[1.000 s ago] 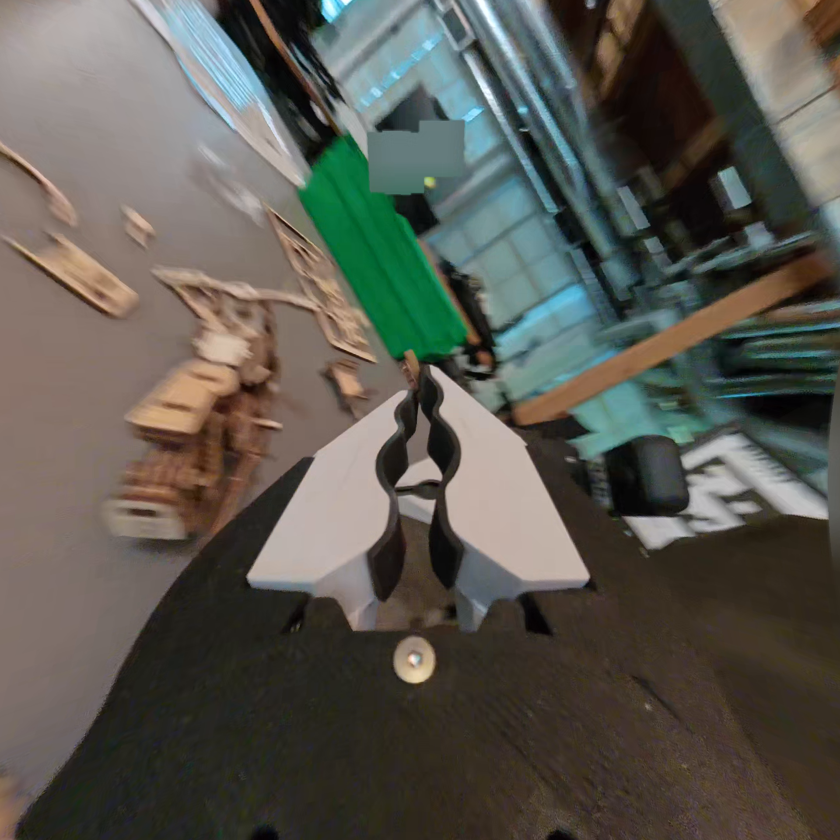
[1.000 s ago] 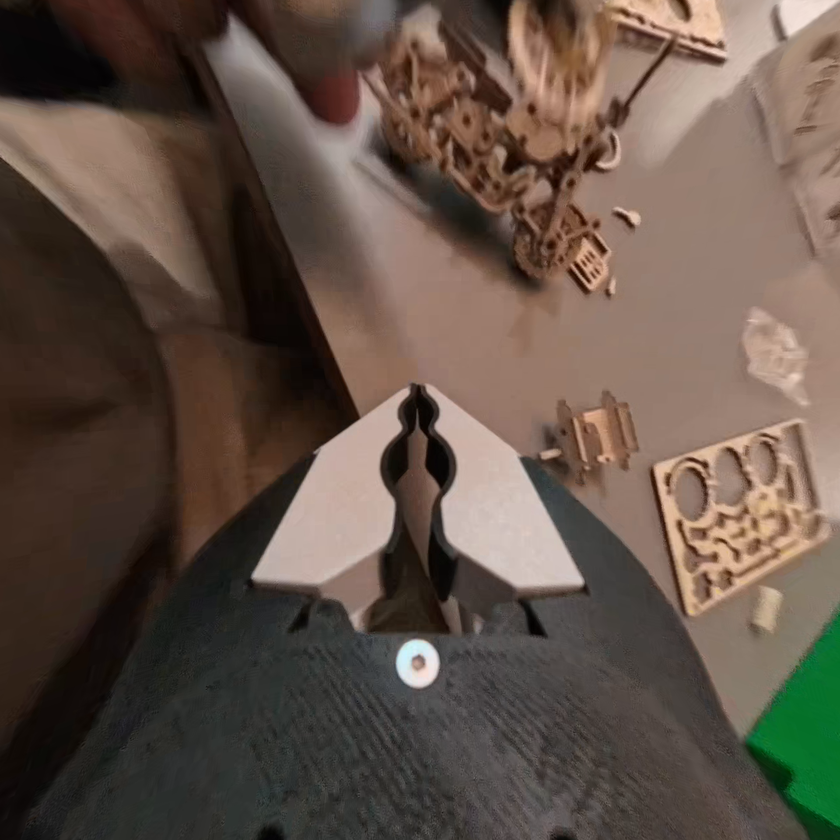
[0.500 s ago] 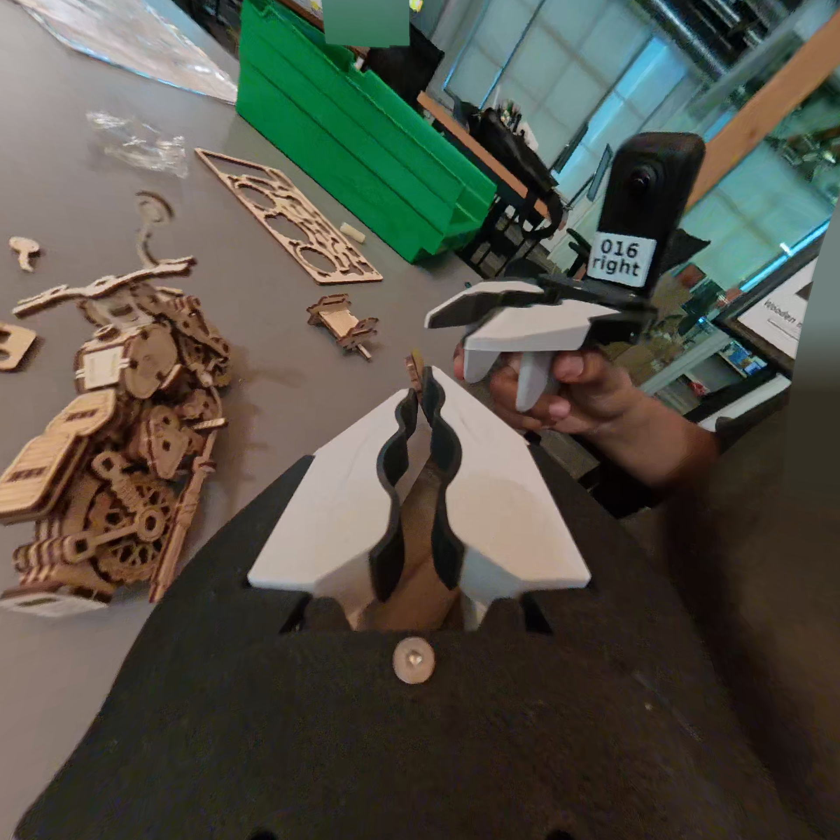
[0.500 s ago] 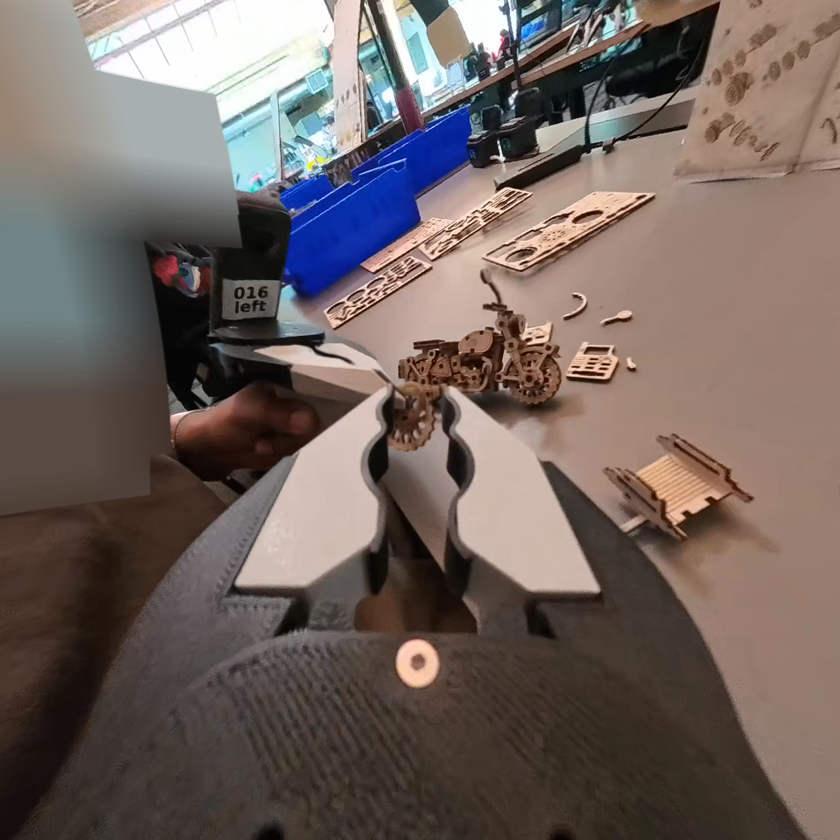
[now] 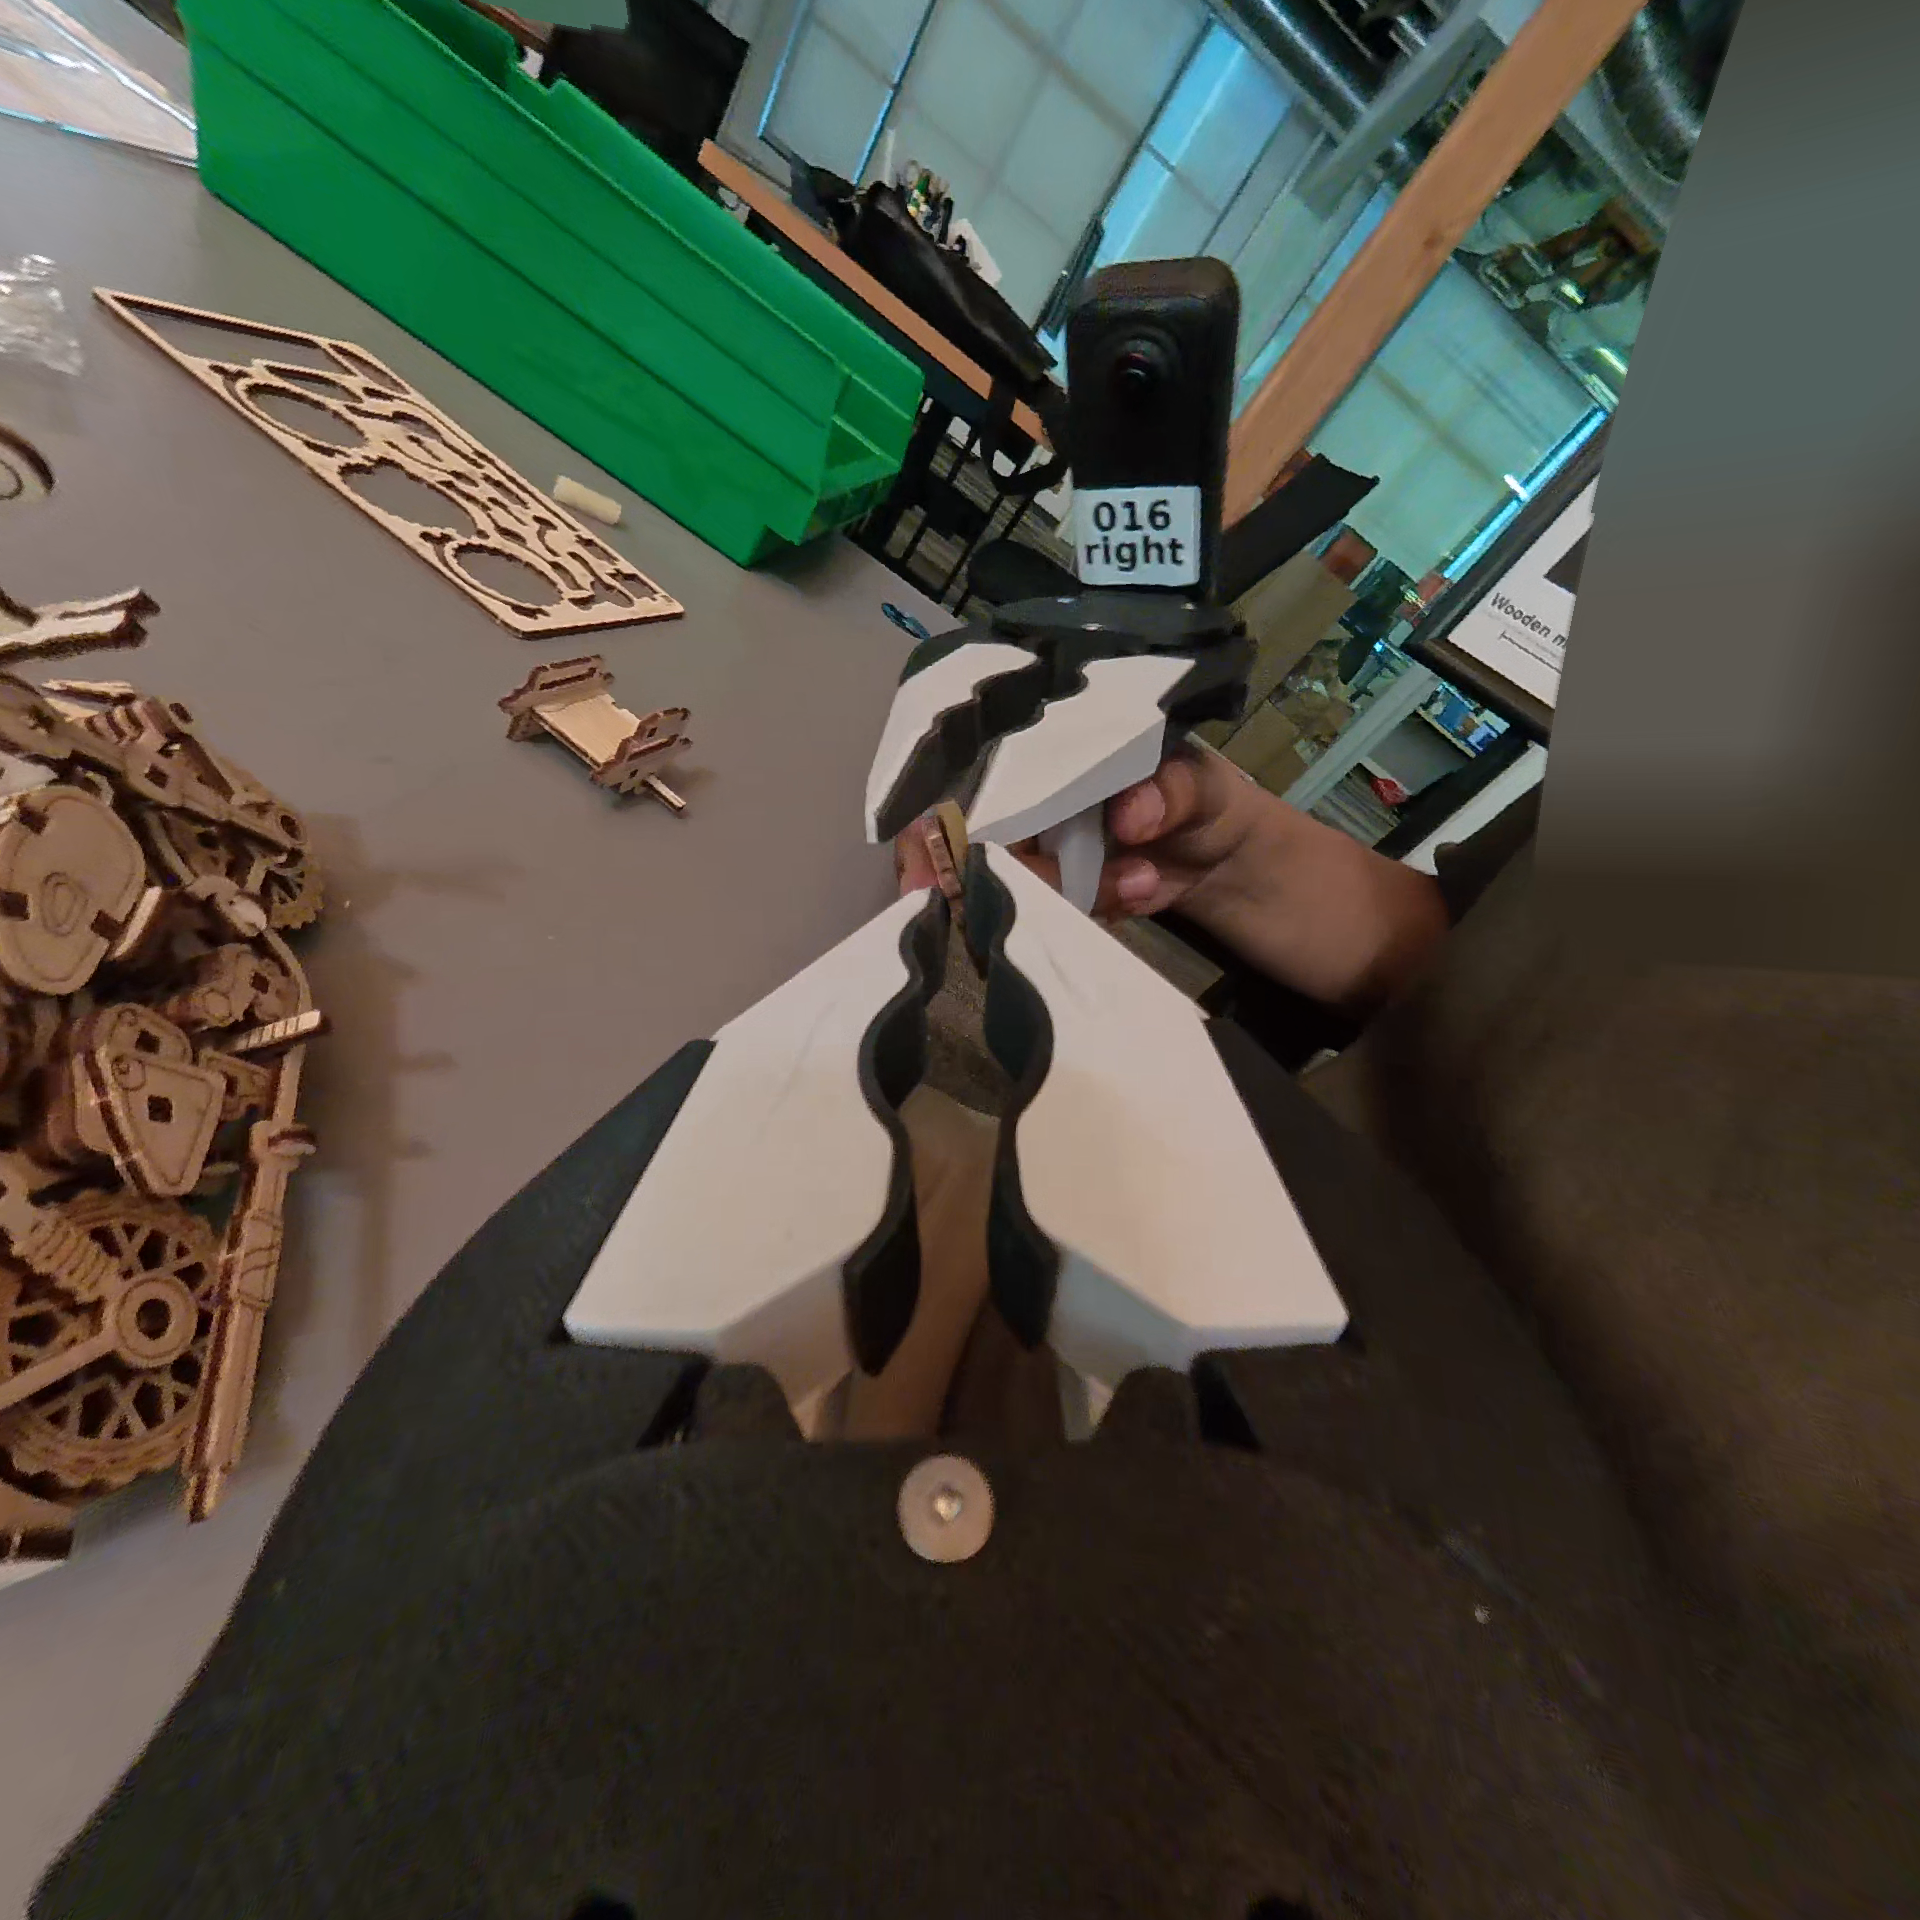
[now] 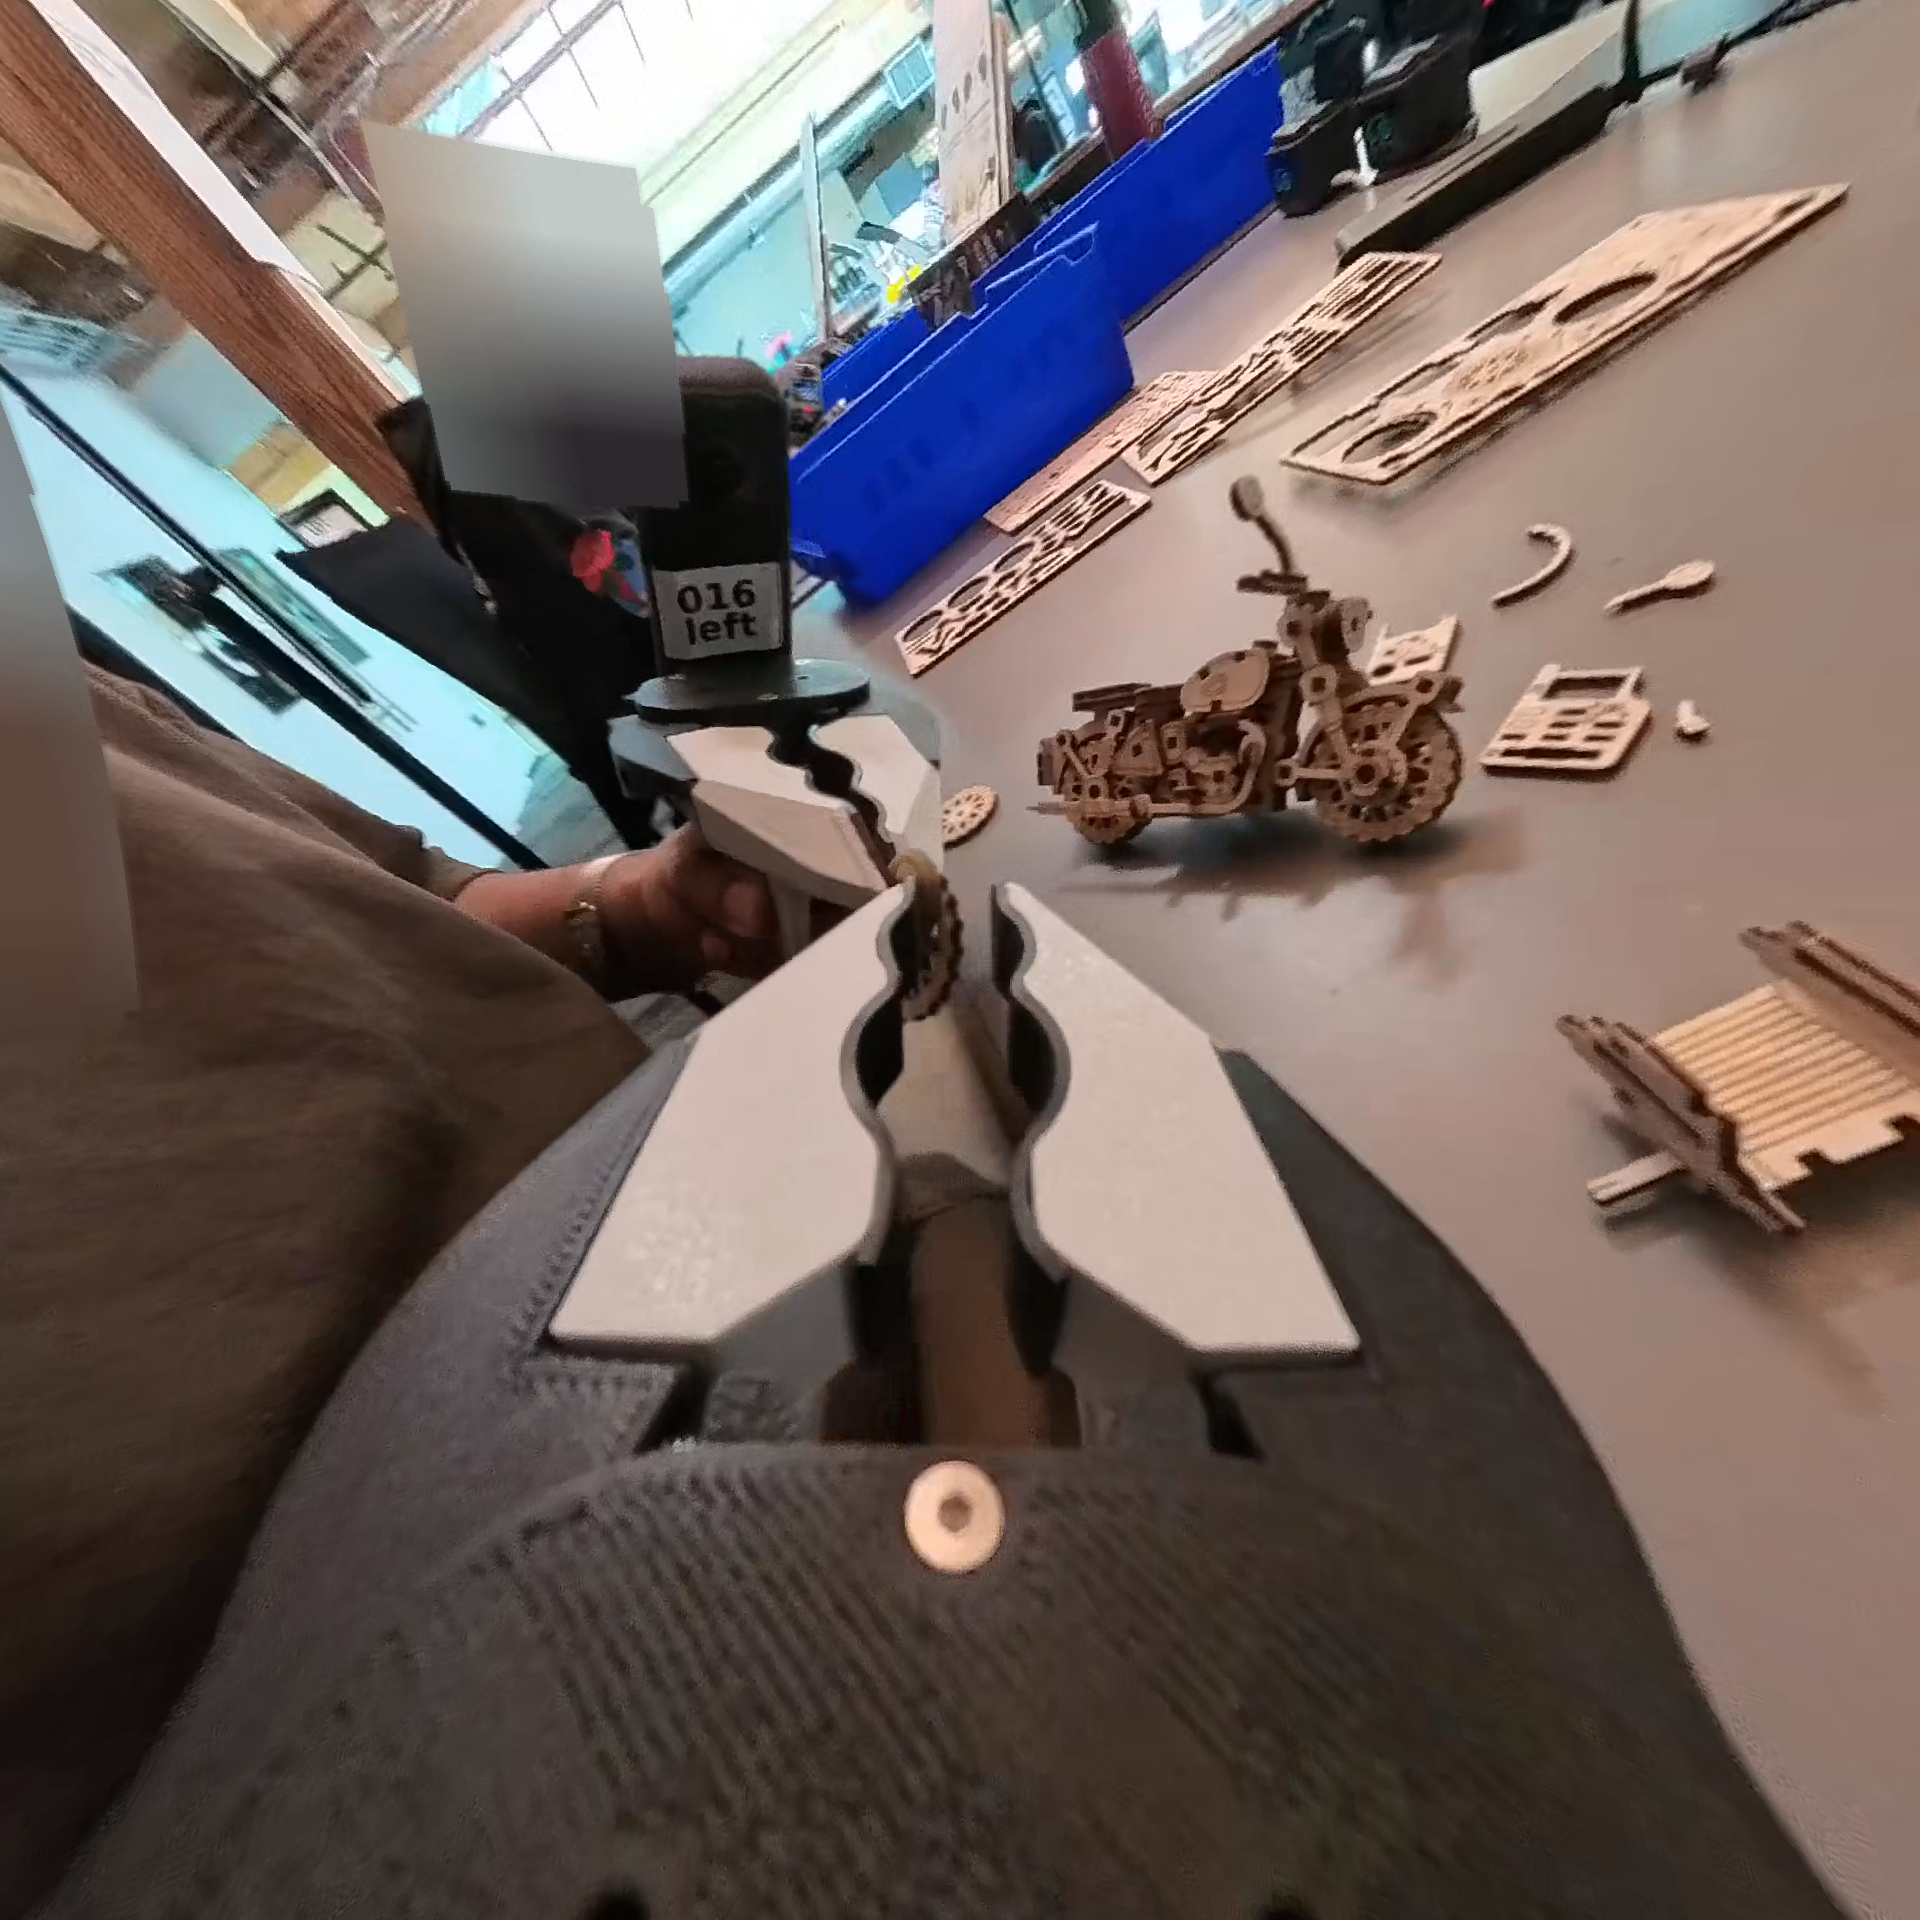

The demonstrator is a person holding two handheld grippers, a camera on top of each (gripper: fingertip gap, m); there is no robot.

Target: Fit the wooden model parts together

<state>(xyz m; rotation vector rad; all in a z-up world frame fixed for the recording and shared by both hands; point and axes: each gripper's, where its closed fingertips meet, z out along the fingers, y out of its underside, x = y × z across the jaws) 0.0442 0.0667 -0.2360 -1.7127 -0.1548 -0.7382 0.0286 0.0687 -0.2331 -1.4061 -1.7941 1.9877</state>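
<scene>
My left gripper [image 5: 961,896] is shut on a small wooden gear [image 5: 943,852], held edge-on at its tips, off the table's near edge. My right gripper [image 6: 948,902] is open, and the gear [image 6: 930,961] stands between its fingers, close to the left one. The two grippers meet tip to tip: the right gripper [image 5: 930,805] shows just beyond my left tips, and the left gripper [image 6: 883,831] shows just beyond my right tips. The wooden motorcycle model [image 6: 1247,738] stands on the grey table [image 6: 1455,987], and lies at the left in the left wrist view [image 5: 104,1091].
A ribbed wooden sub-assembly [image 6: 1766,1081] [image 5: 597,717] lies near the table edge. A loose gear [image 6: 968,805], a flat grille part [image 6: 1569,717] and small bits lie by the motorcycle. Cut-out sheets [image 5: 384,457], a green bin [image 5: 520,260] and a blue bin [image 6: 987,384] stand farther back. The tips of both grippers are at nearly the same place.
Both grippers swung up from the table and came together. The right gripper opened and its fingers now straddle the gear that the left gripper holds.
</scene>
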